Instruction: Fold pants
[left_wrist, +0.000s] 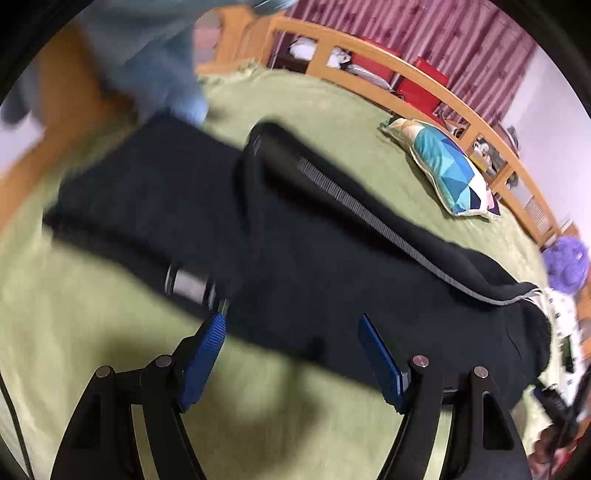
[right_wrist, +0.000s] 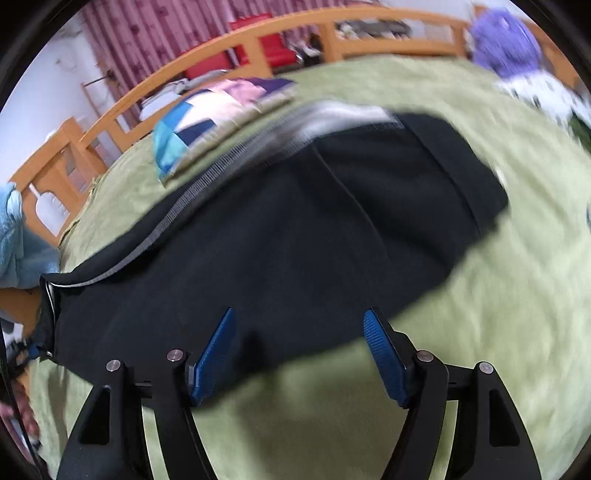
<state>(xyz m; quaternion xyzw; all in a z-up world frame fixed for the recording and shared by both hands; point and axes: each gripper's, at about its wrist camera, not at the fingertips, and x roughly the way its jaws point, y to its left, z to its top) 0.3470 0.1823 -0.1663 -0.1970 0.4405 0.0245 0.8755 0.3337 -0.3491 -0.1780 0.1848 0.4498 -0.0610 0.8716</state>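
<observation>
A green bedspread (left_wrist: 332, 122) covers a bed with a wooden rail (left_wrist: 424, 83), a patchwork pillow (left_wrist: 443, 166) near it and pink curtains (left_wrist: 424, 33) behind. Black pants (left_wrist: 295, 251) lie flat mid-bed, long axis roughly parallel to the rail, grey side stripe (left_wrist: 369, 218) toward the pillow. Left gripper (left_wrist: 291, 321) and right gripper (right_wrist: 299, 317) both stand wide, holding nothing, at the pants' near edge.

A patchwork cushion (left_wrist: 447, 173) was laid on a green bedspread (left_wrist: 332, 107), edged by a wooden rail (left_wrist: 417, 79) and striped curtains (left_wrist: 436, 33).
</observation>
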